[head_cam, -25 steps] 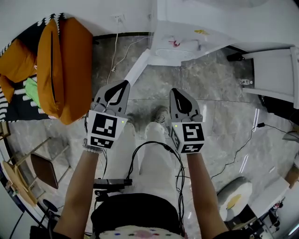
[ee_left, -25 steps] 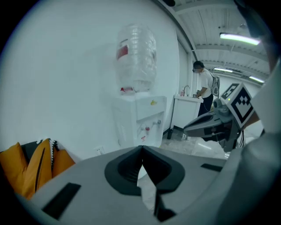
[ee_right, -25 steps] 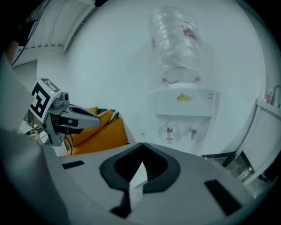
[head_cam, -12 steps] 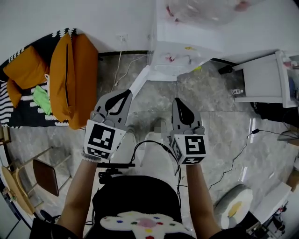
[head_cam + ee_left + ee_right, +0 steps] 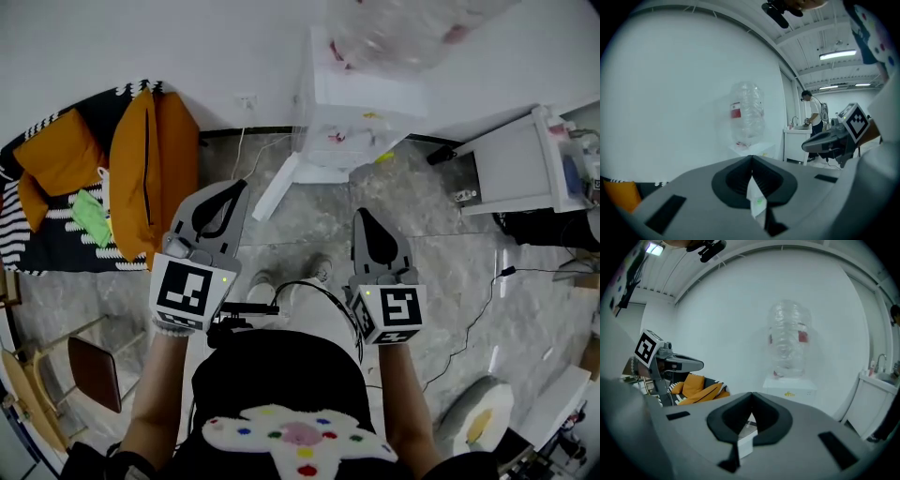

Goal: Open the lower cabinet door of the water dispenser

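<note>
The white water dispenser [image 5: 361,108] stands against the far wall with a clear bottle [image 5: 412,28] on top. A white panel [image 5: 279,186] juts out over the floor from its lower left corner, like a door swung open. My left gripper [image 5: 236,187] is shut and empty, held in the air short of that panel. My right gripper [image 5: 366,217] is shut and empty too, beside it and facing the dispenser. The left gripper view shows its closed jaws [image 5: 751,159] below the bottle [image 5: 747,115]. The right gripper view shows closed jaws [image 5: 751,397] under the dispenser's top [image 5: 790,386].
Orange cushions [image 5: 141,169] lie on a striped mat at the left. A white cabinet [image 5: 516,169] stands right of the dispenser, and cables [image 5: 487,309] trail over the grey floor. A chair [image 5: 89,366] is at lower left. A person [image 5: 813,112] stands at a far sink.
Both grippers have risen, still shut and empty. The head view has lifted too, so the dispenser's top and bottle now show, and the floor looks farther off.
</note>
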A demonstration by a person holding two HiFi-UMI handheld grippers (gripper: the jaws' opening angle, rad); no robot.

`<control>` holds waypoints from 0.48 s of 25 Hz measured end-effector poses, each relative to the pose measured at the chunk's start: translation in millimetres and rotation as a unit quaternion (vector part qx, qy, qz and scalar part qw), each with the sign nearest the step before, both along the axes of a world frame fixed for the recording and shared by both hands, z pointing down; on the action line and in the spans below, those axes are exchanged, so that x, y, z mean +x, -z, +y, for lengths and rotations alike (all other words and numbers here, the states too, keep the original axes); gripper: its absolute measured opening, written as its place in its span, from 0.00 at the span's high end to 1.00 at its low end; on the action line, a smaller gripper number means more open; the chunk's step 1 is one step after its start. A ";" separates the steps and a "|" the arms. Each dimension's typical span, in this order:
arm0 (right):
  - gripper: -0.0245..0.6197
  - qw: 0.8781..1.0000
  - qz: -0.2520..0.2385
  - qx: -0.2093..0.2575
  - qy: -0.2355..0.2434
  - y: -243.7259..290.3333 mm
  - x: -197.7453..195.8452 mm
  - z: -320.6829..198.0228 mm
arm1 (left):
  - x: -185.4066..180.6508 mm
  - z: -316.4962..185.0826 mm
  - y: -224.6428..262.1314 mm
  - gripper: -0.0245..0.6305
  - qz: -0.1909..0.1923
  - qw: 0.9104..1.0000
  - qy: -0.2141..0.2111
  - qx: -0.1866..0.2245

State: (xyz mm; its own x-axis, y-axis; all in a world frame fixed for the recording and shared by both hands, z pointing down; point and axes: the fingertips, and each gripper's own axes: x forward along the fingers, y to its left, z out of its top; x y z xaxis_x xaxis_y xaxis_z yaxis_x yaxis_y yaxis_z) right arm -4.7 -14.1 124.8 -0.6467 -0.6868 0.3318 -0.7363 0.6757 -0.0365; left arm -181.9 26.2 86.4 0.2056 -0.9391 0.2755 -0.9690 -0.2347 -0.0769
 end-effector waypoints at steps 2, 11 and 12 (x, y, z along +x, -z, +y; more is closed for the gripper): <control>0.96 1.000 -0.003 0.008 0.004 9.1 -3.7 5.0 | -5.5 2.9 8.3 0.94 -0.002 1.000 0.001 0.010; 0.96 0.999 -0.013 0.033 -0.005 32.9 -11.7 21.1 | -24.0 26.1 19.2 0.94 0.014 1.000 0.015 0.018; 0.96 0.999 -0.015 0.033 -0.007 34.2 -11.6 22.2 | -25.0 29.1 17.0 0.94 0.017 1.000 0.017 0.013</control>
